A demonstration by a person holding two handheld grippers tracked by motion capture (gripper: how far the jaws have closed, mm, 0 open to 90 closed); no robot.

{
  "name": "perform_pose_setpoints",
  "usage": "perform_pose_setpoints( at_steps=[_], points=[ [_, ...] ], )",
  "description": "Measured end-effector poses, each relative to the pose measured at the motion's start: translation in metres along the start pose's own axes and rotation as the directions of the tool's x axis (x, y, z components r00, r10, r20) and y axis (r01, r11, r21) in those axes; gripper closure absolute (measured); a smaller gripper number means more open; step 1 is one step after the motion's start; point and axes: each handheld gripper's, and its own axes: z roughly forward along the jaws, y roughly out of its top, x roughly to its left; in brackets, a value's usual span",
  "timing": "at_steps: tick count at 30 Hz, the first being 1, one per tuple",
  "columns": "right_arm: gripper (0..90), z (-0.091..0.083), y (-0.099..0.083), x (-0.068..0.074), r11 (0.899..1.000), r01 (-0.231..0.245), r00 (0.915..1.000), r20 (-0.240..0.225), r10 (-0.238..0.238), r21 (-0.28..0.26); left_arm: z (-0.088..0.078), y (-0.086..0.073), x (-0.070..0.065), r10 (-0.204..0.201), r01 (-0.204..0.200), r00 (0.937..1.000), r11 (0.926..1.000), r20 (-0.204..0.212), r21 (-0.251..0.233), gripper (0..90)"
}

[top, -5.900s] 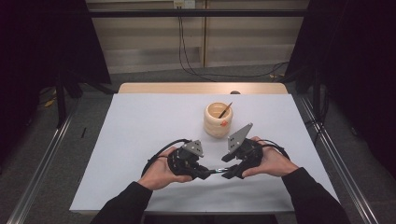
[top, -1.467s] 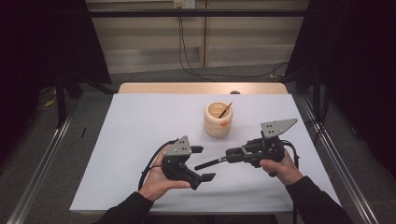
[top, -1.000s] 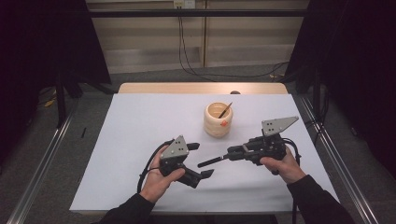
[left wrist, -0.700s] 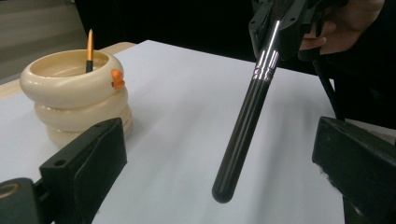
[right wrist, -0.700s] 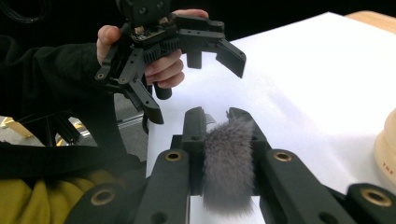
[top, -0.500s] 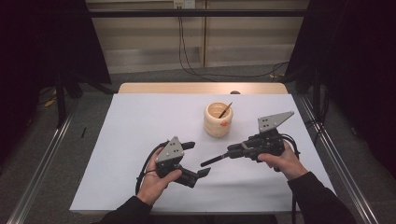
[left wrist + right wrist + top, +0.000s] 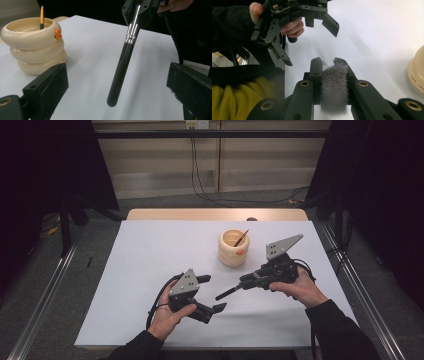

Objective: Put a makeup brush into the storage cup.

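My right gripper (image 7: 250, 282) pinches a makeup brush (image 7: 123, 58) by its soft grey bristles (image 7: 333, 85), the glossy black handle with chrome collar pointing toward 8 o'clock above the white surface (image 7: 150, 250). My left gripper (image 7: 209, 294) waits spread wide at 7 o'clock of the ribbed cream holder (image 7: 233, 248), which already carries a slim orange-tipped stick (image 7: 41, 17). To finish well, I judge the handle should tilt upright and lower straight into the holder's round mouth at 1 o'clock.
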Motion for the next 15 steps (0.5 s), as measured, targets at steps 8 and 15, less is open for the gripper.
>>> perform_pose_setpoints(
  at_steps=[8, 15],
  points=[
    [77.7, 0.007, 0.003, -0.003, 0.995, -0.037, 0.9993, 0.016, 0.035, 0.094, 0.005, -0.003, 0.001, -0.010, 0.009, 0.9999, 0.9997, 0.011, 0.021, 4.7],
    [77.7, 0.012, 0.009, -0.002, 0.990, -0.045, 0.9989, 0.018, 0.043, 0.132, 0.011, -0.005, 0.001, -0.029, 0.029, 0.9996, 0.9991, 0.008, 0.030, 6.3]
  ],
)
